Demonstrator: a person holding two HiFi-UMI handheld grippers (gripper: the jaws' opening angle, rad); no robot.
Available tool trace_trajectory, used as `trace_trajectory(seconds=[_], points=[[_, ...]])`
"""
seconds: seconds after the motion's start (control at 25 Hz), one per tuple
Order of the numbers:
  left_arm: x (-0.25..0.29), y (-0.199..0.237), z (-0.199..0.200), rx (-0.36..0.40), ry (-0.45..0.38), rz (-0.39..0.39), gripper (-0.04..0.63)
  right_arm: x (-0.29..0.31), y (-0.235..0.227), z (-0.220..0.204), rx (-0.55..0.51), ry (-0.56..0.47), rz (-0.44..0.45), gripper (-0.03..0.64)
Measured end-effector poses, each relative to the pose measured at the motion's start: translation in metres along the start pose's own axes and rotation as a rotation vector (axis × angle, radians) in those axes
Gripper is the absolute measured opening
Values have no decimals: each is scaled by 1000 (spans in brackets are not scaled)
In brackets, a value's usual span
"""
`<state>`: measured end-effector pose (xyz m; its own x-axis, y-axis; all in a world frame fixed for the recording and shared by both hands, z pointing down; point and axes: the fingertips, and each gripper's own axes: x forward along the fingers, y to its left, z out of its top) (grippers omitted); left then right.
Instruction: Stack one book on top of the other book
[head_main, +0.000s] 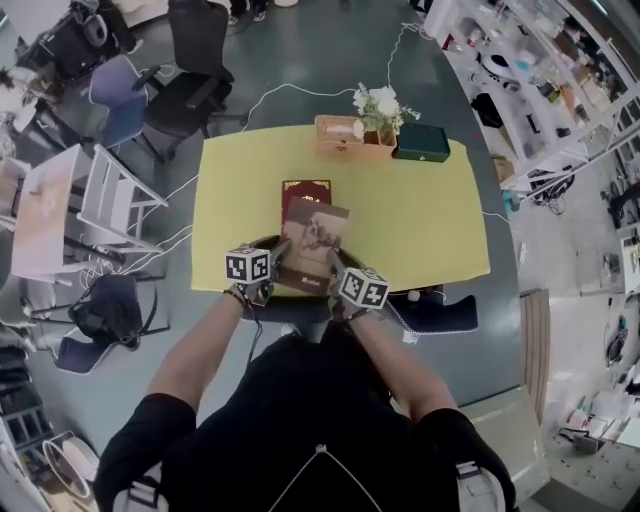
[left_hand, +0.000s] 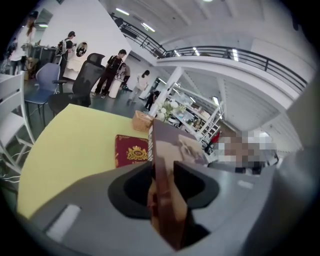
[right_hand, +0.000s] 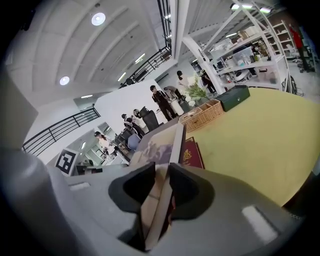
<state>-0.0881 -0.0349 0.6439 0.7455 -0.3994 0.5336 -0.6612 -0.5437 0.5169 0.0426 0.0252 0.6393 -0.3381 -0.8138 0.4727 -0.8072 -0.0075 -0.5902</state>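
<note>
In the head view, your left gripper (head_main: 278, 258) and right gripper (head_main: 336, 264) carry the brown book (head_main: 315, 232) over the table (head_main: 440, 230), and it overlaps the red book's (head_main: 305, 187) near end. In the left gripper view, the jaws clamp the brown book's edge. In the right gripper view, the jaws pinch it likewise, and the red book lies flat beyond.

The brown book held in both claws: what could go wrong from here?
1. The left claw and right claw grip the brown book only at its near edge; its far end could sag or slip out.
2. It is turned against the red book below, so it may land crooked.
</note>
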Motion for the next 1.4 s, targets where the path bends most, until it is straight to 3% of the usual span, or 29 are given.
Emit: trace_trajectory(seconds=[0.24, 0.8, 1.4], points=[[4, 17, 13, -41, -28, 39, 150, 24, 4, 14, -43, 42, 28, 95], [70, 67, 38, -214, -62, 197, 152, 117, -41, 61, -72, 185, 124, 95], [106, 110, 8, -275, 7, 174, 150, 165, -77, 31, 2, 213, 57, 94]])
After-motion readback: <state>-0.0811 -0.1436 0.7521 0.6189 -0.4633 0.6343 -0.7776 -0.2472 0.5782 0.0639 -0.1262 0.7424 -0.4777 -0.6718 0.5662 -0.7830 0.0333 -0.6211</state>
